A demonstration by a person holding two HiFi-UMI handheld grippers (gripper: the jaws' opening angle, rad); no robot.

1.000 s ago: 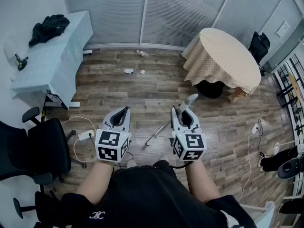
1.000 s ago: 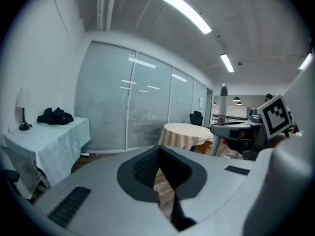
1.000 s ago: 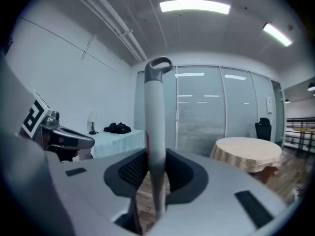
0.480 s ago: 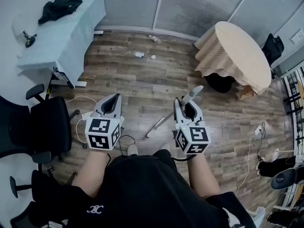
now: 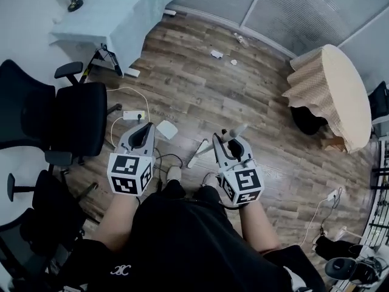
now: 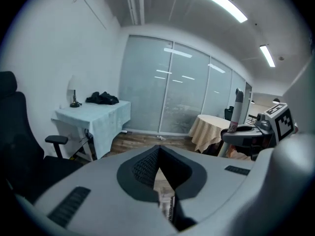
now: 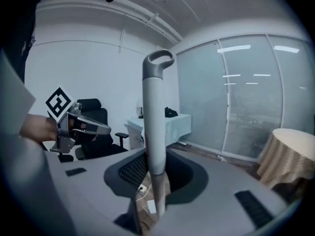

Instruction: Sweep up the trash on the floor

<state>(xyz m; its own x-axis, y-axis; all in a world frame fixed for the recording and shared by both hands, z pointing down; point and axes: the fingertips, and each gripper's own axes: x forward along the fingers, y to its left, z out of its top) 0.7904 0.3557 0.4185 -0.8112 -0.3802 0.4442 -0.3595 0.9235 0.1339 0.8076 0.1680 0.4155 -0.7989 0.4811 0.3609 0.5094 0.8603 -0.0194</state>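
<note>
The right gripper (image 5: 230,142) at 1 o'clock pinches a grey loop-ended handle (image 7: 155,127), the left gripper (image 5: 144,129) at 11 o'clock has its fingers pressed together on nothing, and the trash (image 5: 216,54) lies well ahead at 12 o'clock on the floor (image 5: 182,84), near the glass wall (image 5: 292,11).

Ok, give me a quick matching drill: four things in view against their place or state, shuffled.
1 right tool
2 left tool
3 trash scraps
4 round table

A on the floor by the glass wall
B shut, nothing between
C draped in beige
D shut on the grey handle

Pairs: 1-D, 2-B, 3-A, 4-C
</note>
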